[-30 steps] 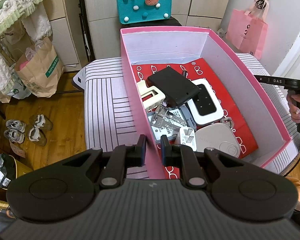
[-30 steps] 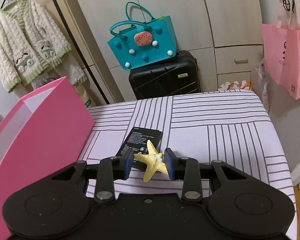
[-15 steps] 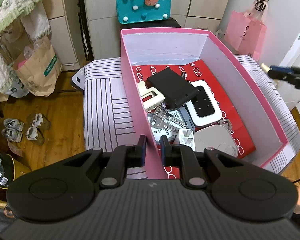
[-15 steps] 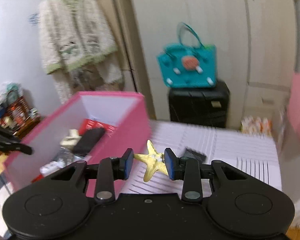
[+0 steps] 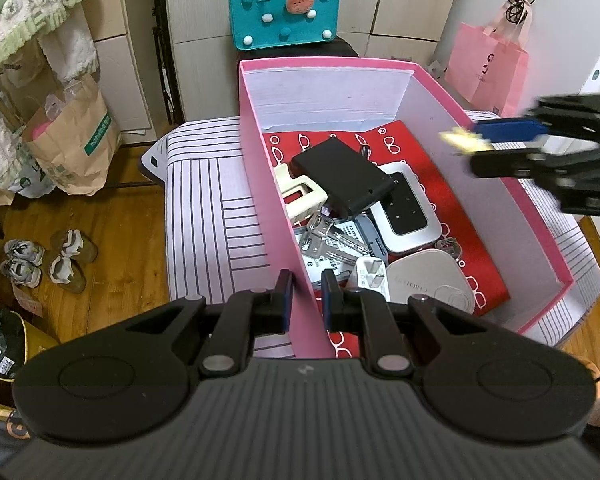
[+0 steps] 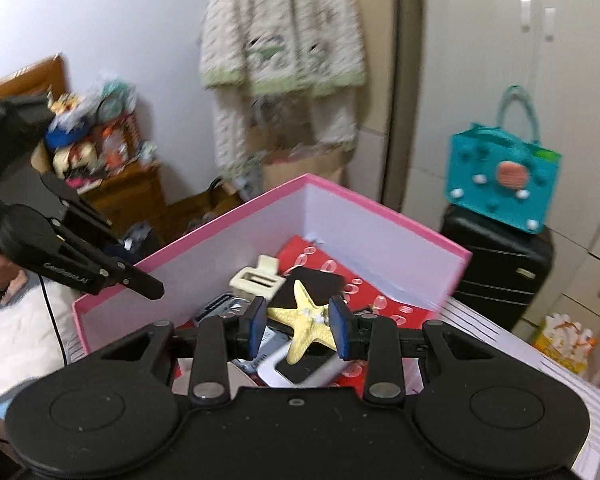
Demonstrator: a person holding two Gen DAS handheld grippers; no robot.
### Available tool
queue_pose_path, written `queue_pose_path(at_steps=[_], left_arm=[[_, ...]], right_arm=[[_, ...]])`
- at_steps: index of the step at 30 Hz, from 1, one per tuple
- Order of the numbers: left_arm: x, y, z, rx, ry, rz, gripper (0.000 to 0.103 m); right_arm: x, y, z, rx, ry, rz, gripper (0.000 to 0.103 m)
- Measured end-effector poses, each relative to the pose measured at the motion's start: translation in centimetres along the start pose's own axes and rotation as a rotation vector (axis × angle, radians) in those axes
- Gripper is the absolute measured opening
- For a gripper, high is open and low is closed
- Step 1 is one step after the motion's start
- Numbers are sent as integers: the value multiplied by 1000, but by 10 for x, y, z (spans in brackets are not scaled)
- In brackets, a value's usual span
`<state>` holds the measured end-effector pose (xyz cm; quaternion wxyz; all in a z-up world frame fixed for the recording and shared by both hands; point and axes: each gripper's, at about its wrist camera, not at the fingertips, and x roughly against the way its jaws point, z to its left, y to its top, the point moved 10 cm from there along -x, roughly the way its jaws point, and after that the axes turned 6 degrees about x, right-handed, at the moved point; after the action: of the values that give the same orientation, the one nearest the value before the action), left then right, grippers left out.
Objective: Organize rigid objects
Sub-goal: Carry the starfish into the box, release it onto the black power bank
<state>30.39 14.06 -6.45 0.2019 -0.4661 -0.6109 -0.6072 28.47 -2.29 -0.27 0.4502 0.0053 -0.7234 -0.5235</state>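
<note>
STEP: placing | RIGHT: right gripper (image 6: 298, 334) clamps yellow plastic starfish (image 6: 306, 320) above open pink cardboard box (image 5: 276, 184) | LEFT: left gripper (image 5: 304, 300) pinches box's near-left wall | DONE: several gadgets boxed | LEFT TO DO: release starfish inside.

"GenRobot.AI" on left gripper (image 6: 100, 276)

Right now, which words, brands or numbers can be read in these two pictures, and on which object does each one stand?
"GenRobo..AI" (middle letters unsure): white print on the left gripper, seen from the right wrist.
Green label on the brown paper bag: too blurred.
Embossed word on the white square device: too faint.
Labels under the keys: too small.
Print on the pink bag: unreadable.
</note>
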Motion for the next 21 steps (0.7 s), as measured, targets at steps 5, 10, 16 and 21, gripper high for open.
queue_pose_path(at_steps=[5,10,16,21], left_arm=[[0,1,-1,-14,-5,5,14],[-1,1,-2,-16,-9,9,14],[-1,1,-2,-17,-6,8,14],[-1,2,-2,-17,-6,6,14]], right_arm=[[-48,9,5,71,43,116,39],[-86,4,5,119,32,217,39],[-102,3,3,135,19,253,39],[-93,7,-2,102,12,202,45]])
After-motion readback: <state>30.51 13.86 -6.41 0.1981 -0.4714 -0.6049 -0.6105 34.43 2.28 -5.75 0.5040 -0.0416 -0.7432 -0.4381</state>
